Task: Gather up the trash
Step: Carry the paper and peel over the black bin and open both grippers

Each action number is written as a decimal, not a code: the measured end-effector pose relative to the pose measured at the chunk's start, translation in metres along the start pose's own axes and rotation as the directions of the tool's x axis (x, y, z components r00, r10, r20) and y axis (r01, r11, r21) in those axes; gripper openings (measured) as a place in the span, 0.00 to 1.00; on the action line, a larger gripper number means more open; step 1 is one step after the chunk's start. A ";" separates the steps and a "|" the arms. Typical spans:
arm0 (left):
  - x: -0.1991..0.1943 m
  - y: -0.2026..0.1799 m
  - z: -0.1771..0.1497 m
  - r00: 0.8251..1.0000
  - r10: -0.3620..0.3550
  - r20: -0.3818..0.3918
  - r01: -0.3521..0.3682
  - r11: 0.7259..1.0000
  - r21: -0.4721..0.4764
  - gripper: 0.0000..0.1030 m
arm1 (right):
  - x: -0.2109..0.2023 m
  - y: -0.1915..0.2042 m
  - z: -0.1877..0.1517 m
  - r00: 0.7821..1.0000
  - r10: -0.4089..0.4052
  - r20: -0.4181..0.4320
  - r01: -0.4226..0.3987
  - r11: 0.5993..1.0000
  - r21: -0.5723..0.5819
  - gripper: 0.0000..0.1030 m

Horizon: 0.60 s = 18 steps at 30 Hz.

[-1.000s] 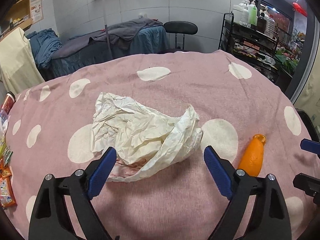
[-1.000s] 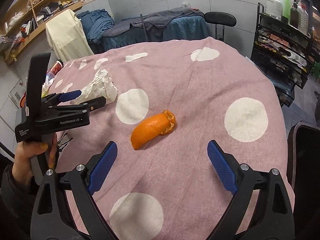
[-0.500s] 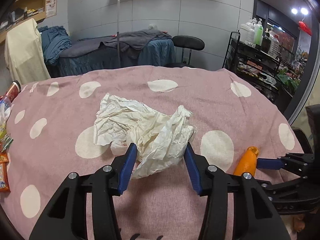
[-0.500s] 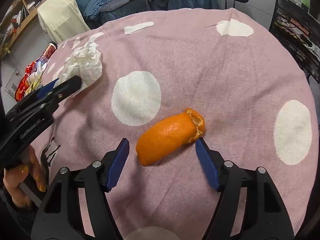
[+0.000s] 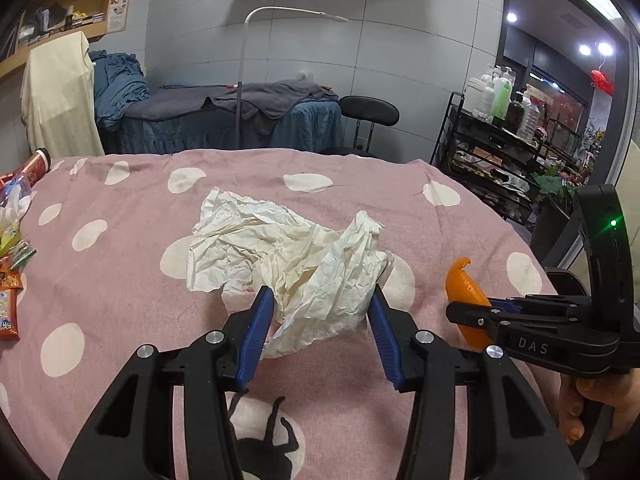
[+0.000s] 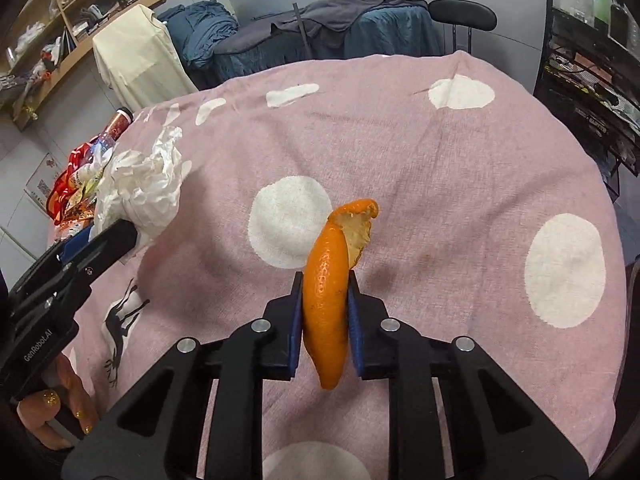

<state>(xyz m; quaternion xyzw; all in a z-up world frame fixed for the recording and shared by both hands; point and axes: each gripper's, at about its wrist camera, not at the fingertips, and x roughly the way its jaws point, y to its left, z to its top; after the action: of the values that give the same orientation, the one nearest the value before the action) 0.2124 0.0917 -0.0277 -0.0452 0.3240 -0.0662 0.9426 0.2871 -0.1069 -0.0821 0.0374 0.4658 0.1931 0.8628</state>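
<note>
**Black tongs, blue pads, painted nails**

Both tools share one build. The left tongs [image 5: 320, 332] and right tongs [image 6: 324, 320] have matte black angular arms with triangular cut-outs, round silver screws at the joints and blue ribbed pads [image 5: 256, 336] inside the tips. One body reads "DAS" in pale letters under a small green light, the other "GenRobot.AI". The bare hand [image 6: 60, 412] has glittery gold-painted nails.
</note>
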 end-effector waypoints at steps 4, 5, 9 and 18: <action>-0.010 -0.012 -0.004 1.000 -0.024 0.009 0.024 1.000 0.009 0.47 | -0.029 -0.004 -0.010 0.998 -0.007 0.058 0.007 1.000 -0.005 0.20; -0.012 -0.017 -0.005 0.999 -0.032 0.012 0.032 0.999 0.014 0.47 | -0.036 -0.006 -0.013 0.998 -0.001 0.068 0.001 1.000 -0.001 0.20; -0.021 -0.038 -0.008 0.998 -0.058 0.026 0.057 0.997 0.048 0.47 | -0.063 -0.017 -0.026 0.994 0.003 0.113 -0.006 1.000 0.024 0.20; -0.029 -0.087 -0.014 0.989 -0.148 0.029 0.144 0.983 0.110 0.47 | -0.111 -0.051 -0.051 0.980 -0.020 0.199 -0.002 0.994 0.108 0.20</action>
<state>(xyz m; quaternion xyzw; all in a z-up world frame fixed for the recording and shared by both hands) 0.1723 0.0096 -0.0099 -0.0191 0.2984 -0.1517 0.9421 0.2055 -0.2006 -0.0357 0.1010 0.3868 0.1590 0.9027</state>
